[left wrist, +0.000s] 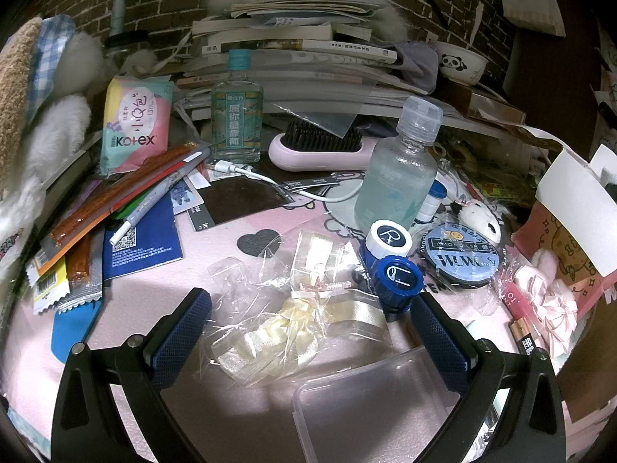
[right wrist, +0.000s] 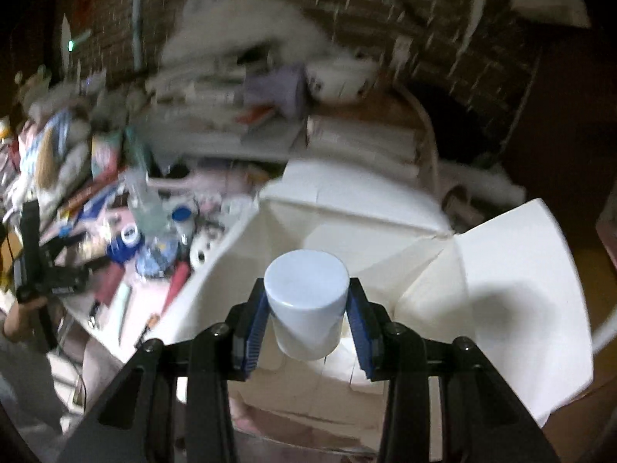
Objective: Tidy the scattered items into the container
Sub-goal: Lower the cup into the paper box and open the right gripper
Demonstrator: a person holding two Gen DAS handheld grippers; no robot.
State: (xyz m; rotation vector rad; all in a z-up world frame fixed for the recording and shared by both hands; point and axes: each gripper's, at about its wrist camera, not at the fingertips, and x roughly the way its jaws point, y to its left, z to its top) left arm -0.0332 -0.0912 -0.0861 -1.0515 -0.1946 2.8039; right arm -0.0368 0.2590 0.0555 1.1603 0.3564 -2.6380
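Cluttered pink desk mat [left wrist: 216, 270] before a brick wall [left wrist: 162, 4]; left hand-held gripper [left wrist: 308, 320] wide, right hand-held gripper [right wrist: 306, 301] clamps a white jar [right wrist: 306, 301].

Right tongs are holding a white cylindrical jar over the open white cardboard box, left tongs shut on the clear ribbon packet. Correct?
Not quite: the left tongs are open, straddling the clear ribbon packet without gripping, per the left wrist view. The right tongs do hold the white cylindrical jar over the open white cardboard box.

Right-wrist desk clutter [right wrist: 127, 208] motion-blurred; clear lid [left wrist: 370, 405] cut off below.
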